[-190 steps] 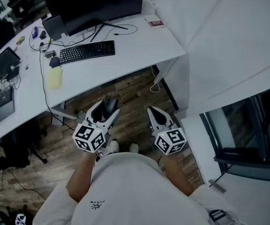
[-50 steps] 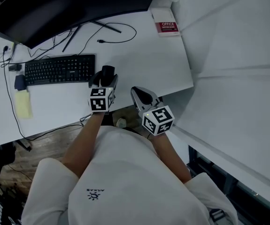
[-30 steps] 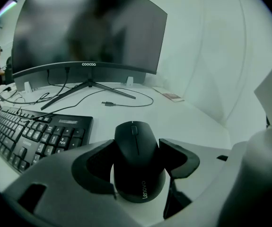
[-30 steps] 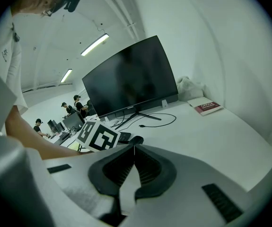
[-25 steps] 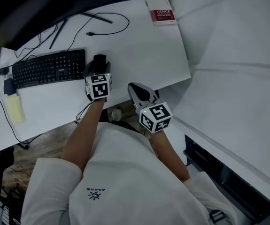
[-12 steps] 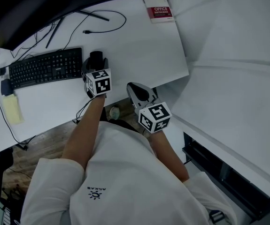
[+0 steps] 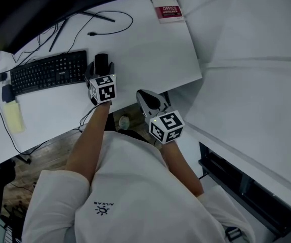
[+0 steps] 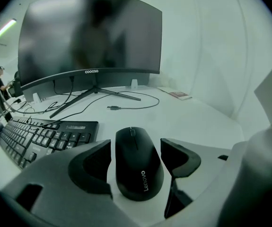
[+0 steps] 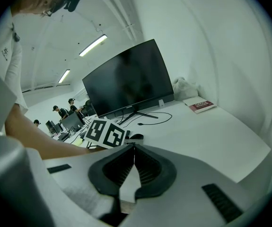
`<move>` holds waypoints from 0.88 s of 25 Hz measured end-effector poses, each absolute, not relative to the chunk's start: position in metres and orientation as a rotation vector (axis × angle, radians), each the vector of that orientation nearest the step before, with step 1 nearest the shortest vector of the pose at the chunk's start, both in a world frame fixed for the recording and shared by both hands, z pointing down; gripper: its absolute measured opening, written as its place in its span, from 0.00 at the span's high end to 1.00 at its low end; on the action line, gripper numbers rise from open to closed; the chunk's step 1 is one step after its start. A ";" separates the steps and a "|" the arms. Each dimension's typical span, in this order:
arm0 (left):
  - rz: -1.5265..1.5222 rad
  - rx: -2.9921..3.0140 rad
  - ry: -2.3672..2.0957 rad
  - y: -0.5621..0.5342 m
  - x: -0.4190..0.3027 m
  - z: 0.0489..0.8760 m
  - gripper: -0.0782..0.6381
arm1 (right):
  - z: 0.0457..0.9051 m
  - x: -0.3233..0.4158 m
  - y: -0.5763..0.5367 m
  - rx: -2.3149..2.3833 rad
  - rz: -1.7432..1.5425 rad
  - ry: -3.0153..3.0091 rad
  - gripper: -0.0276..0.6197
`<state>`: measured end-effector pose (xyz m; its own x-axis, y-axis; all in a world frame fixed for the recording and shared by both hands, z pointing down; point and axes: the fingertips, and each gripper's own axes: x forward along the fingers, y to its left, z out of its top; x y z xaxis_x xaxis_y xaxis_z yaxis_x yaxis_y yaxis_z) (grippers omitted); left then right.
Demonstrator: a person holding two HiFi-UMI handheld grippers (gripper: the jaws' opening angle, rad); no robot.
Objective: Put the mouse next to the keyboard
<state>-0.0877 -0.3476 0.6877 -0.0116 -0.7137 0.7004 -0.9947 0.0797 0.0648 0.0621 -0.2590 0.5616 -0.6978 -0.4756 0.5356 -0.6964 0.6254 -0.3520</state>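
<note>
Release step, apparently. Mouse (image 8: 138, 162) flat on desk (image 7: 155, 49), just right of keyboard (image 7: 49, 71), between jaws of left gripper (image 8: 136, 148), just opened wide, clear of it. Right gripper (image 9: 134, 148) closed, empty. Next: straight withdrawal of left gripper without nudging mouse.

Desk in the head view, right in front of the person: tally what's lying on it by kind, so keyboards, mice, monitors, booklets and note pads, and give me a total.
Keyboard: 1
Mouse: 1
Monitor: 1
Red booklet: 1
Yellow note pad: 1
Total: 5
</note>
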 end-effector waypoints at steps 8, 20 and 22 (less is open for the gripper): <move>0.615 1.736 -1.827 -0.328 -0.088 0.661 0.44 | 0.547 0.073 -0.241 0.938 0.738 -2.514 0.93; 0.480 1.849 -1.842 -0.258 -0.058 0.587 0.82 | 0.515 0.101 -0.188 0.932 0.672 -2.650 0.93; 0.457 1.858 -1.846 -0.242 -0.051 0.577 0.85 | 0.511 0.107 -0.178 0.923 0.668 -2.671 0.93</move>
<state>-0.0514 -0.2417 0.5770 0.0348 -0.8351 0.5491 -0.9948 0.0237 0.0991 0.1073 -0.1779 0.5113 -0.7723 -0.5226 0.3611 -0.6310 0.6963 -0.3420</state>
